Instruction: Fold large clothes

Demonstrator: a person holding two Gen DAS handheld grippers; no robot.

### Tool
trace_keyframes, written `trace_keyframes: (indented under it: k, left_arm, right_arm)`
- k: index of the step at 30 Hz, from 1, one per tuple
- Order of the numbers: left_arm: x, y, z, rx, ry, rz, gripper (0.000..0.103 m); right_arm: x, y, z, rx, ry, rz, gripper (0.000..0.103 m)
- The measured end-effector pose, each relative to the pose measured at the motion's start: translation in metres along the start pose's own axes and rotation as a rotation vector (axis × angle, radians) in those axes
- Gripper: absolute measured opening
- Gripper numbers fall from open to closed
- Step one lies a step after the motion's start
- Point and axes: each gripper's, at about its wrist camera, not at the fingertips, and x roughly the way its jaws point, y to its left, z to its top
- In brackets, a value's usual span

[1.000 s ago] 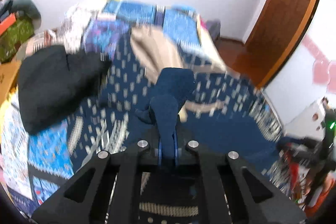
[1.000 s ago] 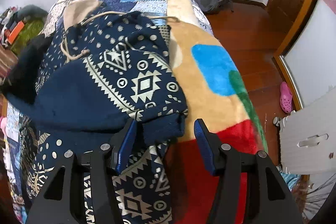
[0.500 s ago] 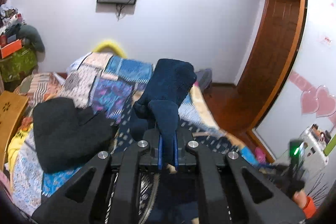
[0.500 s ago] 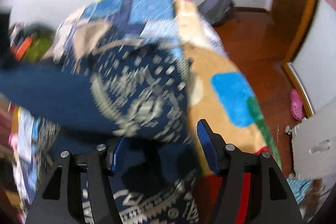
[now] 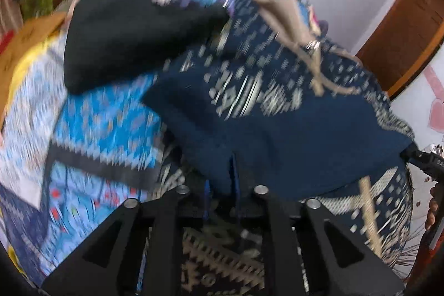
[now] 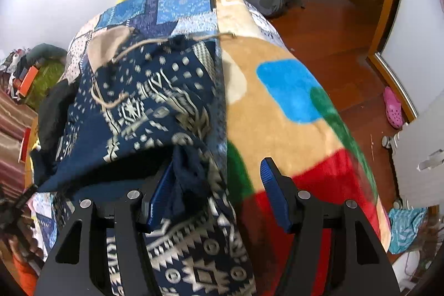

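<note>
**Ana:** Since the blue patterned hoodie (image 6: 144, 107) lies spread on the bed, where does it sit from each claw?

**Ben:** It lies right in front of both. The left claw (image 5: 222, 179) has a plain blue fold of it between its blue pads, and its jaws are opening now. The picture is blurry, but I think the cloth is slipping free, not squeezed any more.

**Ana:** And the right claw (image 6: 216, 193)?

**Ben:** It is spread apart. A dark blue bunch of the hoodie hangs against its left pad, but the other pad stands off it, so it is not pinching anything.

**Ana:** Which way does the hoodie run?

**Ben:** Its long side runs from the claws up toward the far end of the bed, where the tan hood (image 6: 108, 46) and the strings lie.

**Ana:** So which hand is nearer for the next fold?

**Ben:** I would say the right one, since loose cloth is already between its pads.

**Ana:** Is there room?

**Ben:** On the right side, yes: the bright blanket (image 6: 277, 113) is bare up to the bed's right edge. On the left, a black garment (image 5: 125, 35) lies just beside the hoodie, so there is less room there.
</note>
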Motion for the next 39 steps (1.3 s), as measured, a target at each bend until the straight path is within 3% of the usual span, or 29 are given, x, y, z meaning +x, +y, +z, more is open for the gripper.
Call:
trace_keyframes:
  k: [2, 4, 7, 13, 19, 22, 27, 29, 33, 39]
  left_arm:
    - [0.006, 0.009, -0.013, -0.034, 0.026, 0.024, 0.039]
    - [0.004, 0.014, -0.024, -0.047, 0.01, 0.034, 0.045]
    - [-0.001, 0.019, -0.033, -0.08, -0.001, 0.077, 0.065]
    - [-0.015, 0.028, -0.044, -0.06, -0.002, 0.123, 0.065]
    - [-0.03, 0.018, -0.045, 0.053, -0.021, 0.232, 0.065]
    - [-0.036, 0.012, -0.042, 0.091, -0.029, 0.233, 0.065]
    - [-0.046, 0.002, -0.035, 0.122, -0.056, 0.226, 0.066]
    - [-0.047, -0.002, -0.031, 0.131, -0.067, 0.226, 0.067]
    - [-0.045, -0.01, -0.019, 0.149, -0.08, 0.23, 0.068]
    - [-0.04, -0.024, 0.008, 0.17, -0.105, 0.205, 0.068]
  right_arm:
    - [0.0, -0.003, -0.005, 0.005, 0.017, -0.008, 0.059]
    - [-0.001, -0.003, -0.009, 0.001, 0.026, -0.011, 0.059]
    - [-0.008, 0.0, -0.014, -0.015, 0.029, -0.007, 0.059]
    - [-0.035, 0.024, -0.002, -0.085, -0.041, 0.04, 0.059]
    - [-0.035, 0.05, 0.022, -0.13, -0.107, 0.073, 0.059]
    - [-0.016, 0.052, 0.03, -0.112, -0.088, 0.058, 0.059]
    - [0.016, 0.036, 0.028, -0.108, -0.036, -0.067, 0.059]
    - [0.026, 0.022, 0.022, -0.096, 0.005, -0.049, 0.059]
    - [0.032, -0.001, 0.01, -0.076, 0.023, -0.027, 0.071]
    - [0.021, 0.006, 0.013, -0.099, 0.026, -0.045, 0.071]
